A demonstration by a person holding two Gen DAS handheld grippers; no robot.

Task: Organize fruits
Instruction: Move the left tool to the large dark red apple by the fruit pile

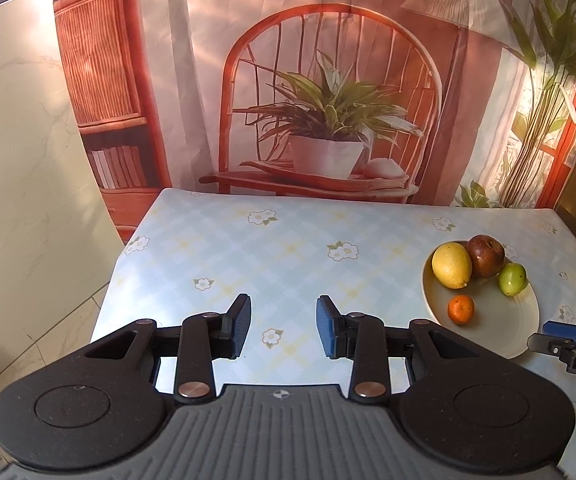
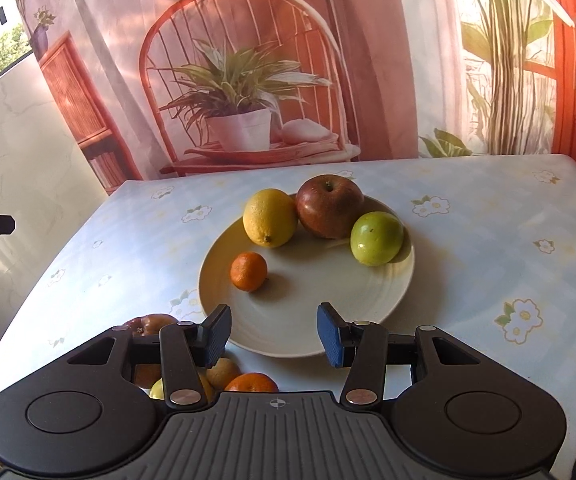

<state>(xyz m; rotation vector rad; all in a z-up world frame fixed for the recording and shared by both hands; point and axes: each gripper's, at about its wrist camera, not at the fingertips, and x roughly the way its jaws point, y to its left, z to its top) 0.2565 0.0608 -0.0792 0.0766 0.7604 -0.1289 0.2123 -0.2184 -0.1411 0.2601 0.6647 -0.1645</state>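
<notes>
**Four fruits on the plate, more half-hidden under the right gripper**

Several fruits are lying tucked beneath the right gripper, and its body is covering most of them. Only parts are showing: a dark red fruit peeking over the left finger, a brownish round one and the top of an orange just above the grey housing, plus a sliver of something yellow-green. How many are lying there, I cannot tell.

The plate is sitting on the flowered tablecloth, its near rim passing between the right gripper's fingers. On it, a lemon and a red apple are touching at the far side, a green fruit is resting against the apple, and a small mandarin is lying apart, nearer the camera.

The right gripper is pointing downward over the plate's near edge, its jaws standing apart with nothing pinched between them.

The left gripper is hovering over bare tablecloth, left of the plate, tilted downward. Its jaws are spread and holding nothing. In its view the right gripper is cut off at the right edge, only its tip showing beside the plate; in the right view, only a dark tip of the left gripper is poking in at the left edge.
</notes>
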